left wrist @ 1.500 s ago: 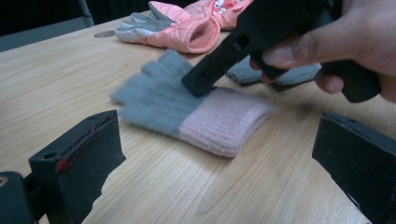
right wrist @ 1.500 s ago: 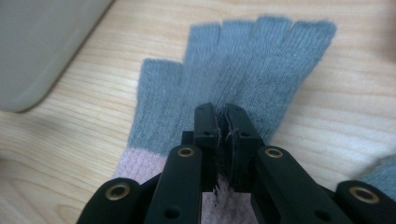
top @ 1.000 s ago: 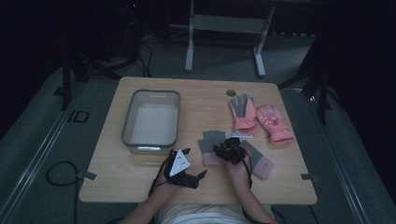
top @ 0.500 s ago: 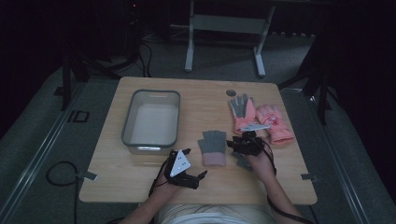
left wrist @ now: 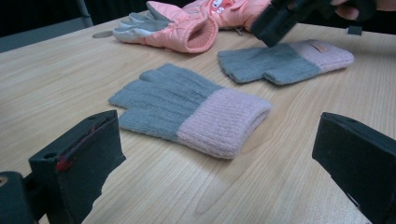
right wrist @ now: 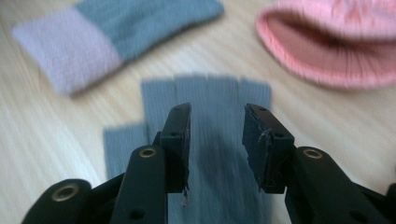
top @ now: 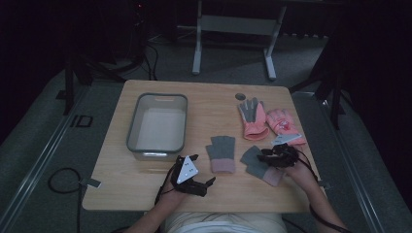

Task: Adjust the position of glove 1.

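Four gloves lay on the pale wooden table (top: 145, 194), and what a dim room it was around them: dark walls, grey floor, a grey metal stand (top: 233, 29) with splayed legs beyond the far edge, cables trailing off at nine o'clock. The grain of the tabletop ran clean and light in the left gripper view.

At ten o'clock from the table's middle sat a clear plastic bin (top: 158, 121) with a dark rim. Over at two o'clock, a pair of pink padded gloves (top: 252, 119) lay side by side, a small dark disc (top: 240, 96) just beyond them.

Now to the action! The right gripper (top: 272, 158) hovered at four o'clock directly above a grey knit glove (right wrist: 205, 100) with a pink cuff, which lay flat on the wood. Its jaws had just been closing, yet they stood parted with a gap between the pads, the glove beneath them, nothing grasped. The view was blurred.

The second grey knit glove (top: 222, 153) rested flat near the centre, fingers toward twelve o'clock, pink cuff toward the person. The left gripper (top: 197, 170) sat at seven o'clock near the front edge, jaws spread wide, released, that glove just ahead of it.
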`<state>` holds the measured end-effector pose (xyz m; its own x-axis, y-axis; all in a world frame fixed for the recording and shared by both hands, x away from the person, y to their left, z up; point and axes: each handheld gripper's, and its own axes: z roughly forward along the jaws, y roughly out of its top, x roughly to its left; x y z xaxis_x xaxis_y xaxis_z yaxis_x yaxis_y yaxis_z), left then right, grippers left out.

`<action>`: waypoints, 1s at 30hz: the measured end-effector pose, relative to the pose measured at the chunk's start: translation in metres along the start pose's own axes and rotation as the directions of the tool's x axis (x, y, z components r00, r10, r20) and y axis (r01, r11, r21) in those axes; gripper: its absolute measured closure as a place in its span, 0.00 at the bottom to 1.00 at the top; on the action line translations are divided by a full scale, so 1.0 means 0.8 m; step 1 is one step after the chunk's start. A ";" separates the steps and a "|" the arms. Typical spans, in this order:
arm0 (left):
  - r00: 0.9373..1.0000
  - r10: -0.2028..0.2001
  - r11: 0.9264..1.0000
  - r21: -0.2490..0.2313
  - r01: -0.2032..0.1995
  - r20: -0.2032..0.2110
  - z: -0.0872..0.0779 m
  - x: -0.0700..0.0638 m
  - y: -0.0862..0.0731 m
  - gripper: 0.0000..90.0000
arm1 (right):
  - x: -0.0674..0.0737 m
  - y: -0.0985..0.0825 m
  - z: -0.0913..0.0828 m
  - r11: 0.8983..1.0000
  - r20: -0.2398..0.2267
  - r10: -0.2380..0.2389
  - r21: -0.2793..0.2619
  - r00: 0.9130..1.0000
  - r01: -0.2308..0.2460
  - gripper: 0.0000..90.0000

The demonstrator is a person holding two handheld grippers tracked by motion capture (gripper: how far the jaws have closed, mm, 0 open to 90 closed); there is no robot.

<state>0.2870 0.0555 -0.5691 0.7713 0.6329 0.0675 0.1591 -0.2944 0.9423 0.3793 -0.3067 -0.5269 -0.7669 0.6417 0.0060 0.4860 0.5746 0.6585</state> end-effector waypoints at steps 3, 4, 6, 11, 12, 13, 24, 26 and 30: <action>1.000 0.002 1.000 0.001 -0.002 0.000 0.000 0.000 0.000 0.01 | 0.000 -0.012 -0.001 1.000 -0.028 -0.014 0.025 1.000 0.015 0.70; 1.000 0.002 1.000 0.001 -0.002 0.000 0.000 0.000 0.000 0.01 | 0.002 -0.014 -0.001 0.999 -0.033 -0.023 0.029 0.999 0.024 0.70; 1.000 0.000 1.000 0.001 0.000 0.000 0.000 0.000 0.000 0.01 | 0.004 -0.016 0.001 0.999 -0.048 -0.035 0.035 0.998 0.036 0.70; 1.000 0.001 1.000 0.001 -0.001 -0.002 0.000 0.000 0.000 0.01 | 0.003 -0.019 0.008 0.997 -0.043 -0.052 0.053 0.998 0.054 0.71; 1.000 0.001 1.000 0.001 -0.001 -0.002 0.000 0.000 0.000 0.01 | 0.004 -0.019 0.008 0.997 -0.031 -0.059 0.054 0.998 0.061 0.71; 1.000 0.003 1.000 -0.001 -0.003 0.004 0.000 -0.001 0.000 0.01 | 0.006 -0.020 0.009 0.996 -0.022 -0.070 0.051 0.997 0.071 0.73; 1.000 0.004 1.000 0.005 -0.004 -0.003 0.001 -0.001 0.000 0.01 | 0.009 -0.028 0.009 1.000 0.003 0.030 0.005 1.000 -0.030 0.92; 1.000 0.006 1.000 0.005 -0.006 -0.005 0.000 -0.001 0.000 0.01 | 0.013 -0.025 0.008 0.999 0.025 0.037 0.013 0.999 -0.037 0.94; 1.000 0.006 1.000 0.003 -0.006 -0.001 0.000 -0.001 0.000 0.01 | 0.029 -0.019 -0.004 0.998 0.110 0.054 -0.039 0.992 -0.050 0.95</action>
<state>0.2866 0.0548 -0.5691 0.7718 0.6316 0.0734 0.1563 -0.3004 0.9409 0.3524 -0.3022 -0.5344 -0.6886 0.7240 -0.0415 0.5070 0.5216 0.6862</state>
